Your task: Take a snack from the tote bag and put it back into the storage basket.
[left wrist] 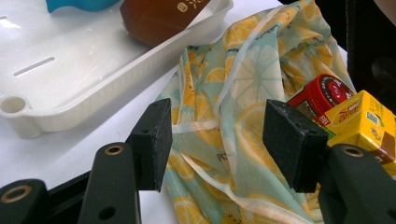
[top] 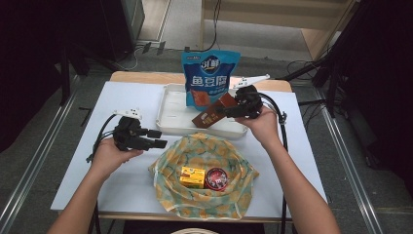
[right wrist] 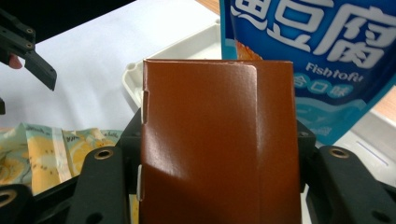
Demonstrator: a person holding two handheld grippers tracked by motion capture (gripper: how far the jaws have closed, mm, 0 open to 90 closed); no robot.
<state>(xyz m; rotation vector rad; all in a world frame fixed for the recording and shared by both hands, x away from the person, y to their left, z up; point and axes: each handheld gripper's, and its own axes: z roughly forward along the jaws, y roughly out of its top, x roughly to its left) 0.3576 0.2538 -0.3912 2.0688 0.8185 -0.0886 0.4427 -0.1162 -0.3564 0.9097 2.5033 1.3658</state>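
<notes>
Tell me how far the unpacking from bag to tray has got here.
Done: the blue pouch stands in the white tray. In hand: the right gripper holds the brown carton over the tray's edge. Left: the yellow box and red tin lie in the lemon-print bag; the left gripper is open.

A tray (top: 168, 117) sits at the back of the surface (top: 122, 97). A snack bag (top: 210, 78) stands in it. A carton (top: 212, 114) leans over the tray's front edge. In front lies a cloth bag (top: 204, 146), with a small box (top: 191, 176) in it, left of a round tin (top: 216, 178).

The blue pouch (right wrist: 308, 56) reads "鱼豆腐" and "Fish tofu".
</notes>
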